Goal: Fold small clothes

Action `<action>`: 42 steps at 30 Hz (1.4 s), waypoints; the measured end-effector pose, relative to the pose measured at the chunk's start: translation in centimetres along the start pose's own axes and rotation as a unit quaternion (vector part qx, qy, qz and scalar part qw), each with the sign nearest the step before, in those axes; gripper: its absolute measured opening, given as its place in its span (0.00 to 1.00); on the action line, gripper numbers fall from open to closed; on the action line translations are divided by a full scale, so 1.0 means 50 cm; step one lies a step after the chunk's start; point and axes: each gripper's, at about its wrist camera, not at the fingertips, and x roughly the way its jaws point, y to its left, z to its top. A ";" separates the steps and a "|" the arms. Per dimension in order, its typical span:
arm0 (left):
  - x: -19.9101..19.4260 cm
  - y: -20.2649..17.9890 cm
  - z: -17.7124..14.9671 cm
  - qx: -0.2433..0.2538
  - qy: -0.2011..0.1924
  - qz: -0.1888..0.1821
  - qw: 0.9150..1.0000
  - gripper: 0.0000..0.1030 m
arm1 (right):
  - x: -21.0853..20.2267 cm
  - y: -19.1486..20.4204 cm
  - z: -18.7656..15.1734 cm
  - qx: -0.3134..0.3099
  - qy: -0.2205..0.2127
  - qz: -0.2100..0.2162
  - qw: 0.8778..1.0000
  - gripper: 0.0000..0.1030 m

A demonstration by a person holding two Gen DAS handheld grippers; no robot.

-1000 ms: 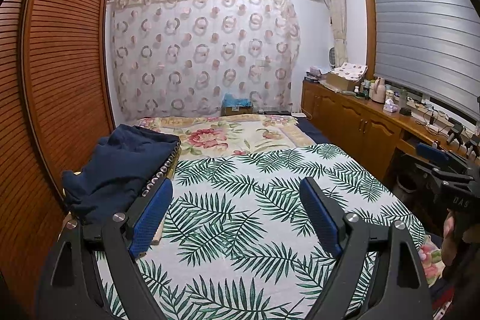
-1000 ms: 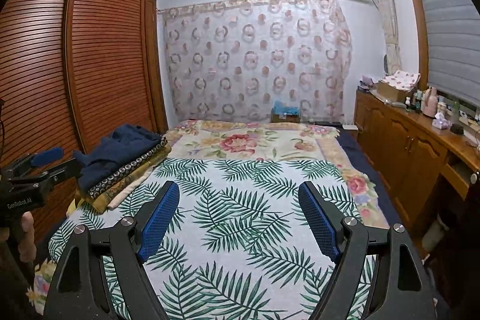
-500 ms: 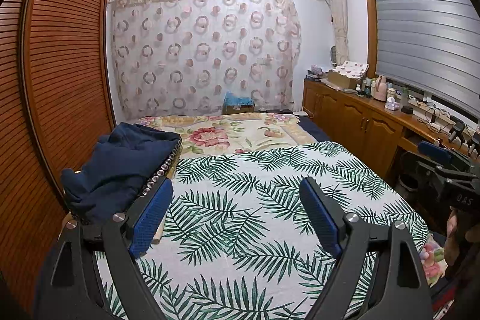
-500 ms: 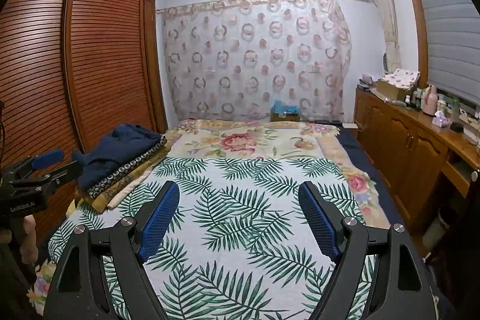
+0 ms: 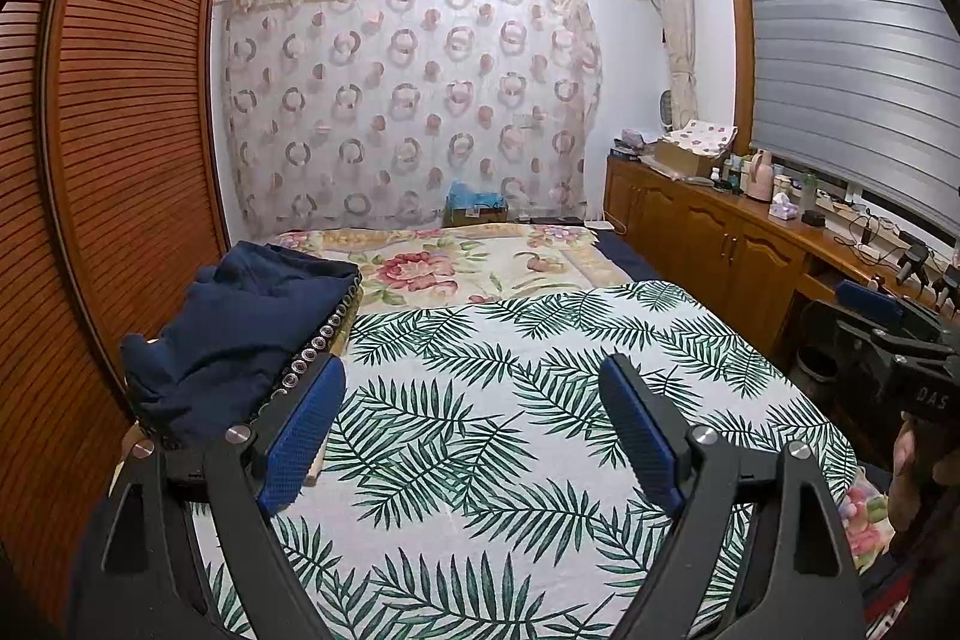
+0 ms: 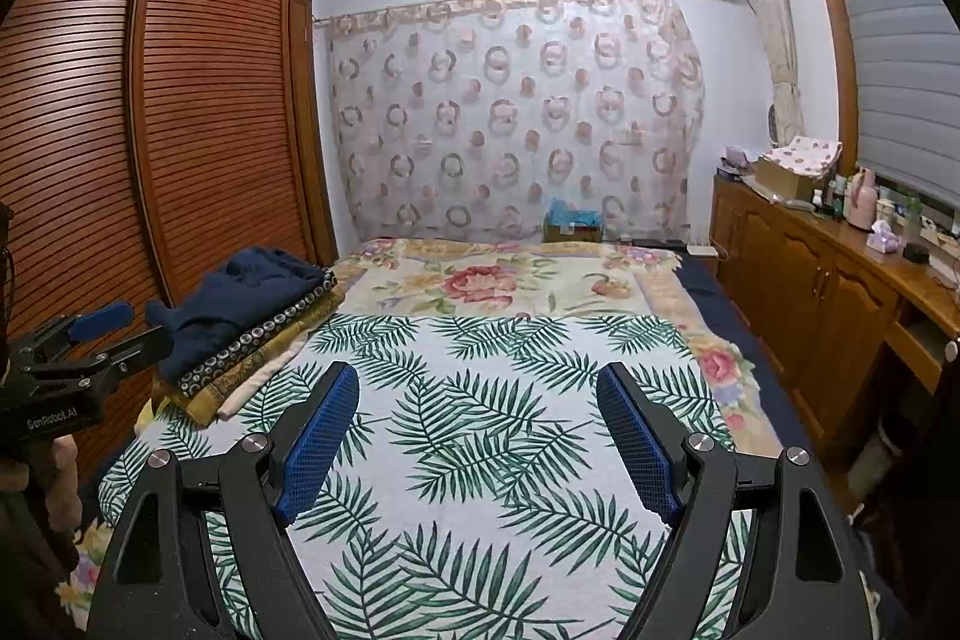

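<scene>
1. Both claws stand released: the left gripper point(image 5: 471, 421) and the right gripper point(image 6: 477, 427), each black-framed with blue ribbed pads, have their jaws wide apart and hold nothing.
2. Both hover above the white bedspread with green palm-leaf print point(image 6: 492, 400), side by side.
3. Task item: a dark navy fabric garment point(image 5: 240, 334) lies rumpled, not squared, on top of a stack of flat folded patterned cloths point(image 6: 252, 364) at the bed's left edge, beside the brown louvred wooden wardrobe point(image 6: 198, 100).
4. No garment is spread on the bedspread between the jaws.
5. Progress judgement: the scene fits either a stack awaiting folding or a stack of finished pieces topped by a loose one. The pictures do not settle which.
</scene>
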 end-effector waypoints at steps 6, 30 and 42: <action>0.001 0.000 0.002 0.000 0.000 0.000 1.000 0.84 | -0.001 -0.004 0.000 0.000 0.000 0.001 1.000 0.81; 0.002 -0.001 -0.004 -0.001 -0.002 -0.001 1.000 0.84 | 0.000 -0.007 -0.002 -0.001 -0.002 0.002 1.000 0.81; 0.002 -0.003 -0.004 -0.001 -0.002 0.000 1.000 0.84 | -0.001 -0.009 -0.002 -0.001 -0.002 0.002 1.000 0.81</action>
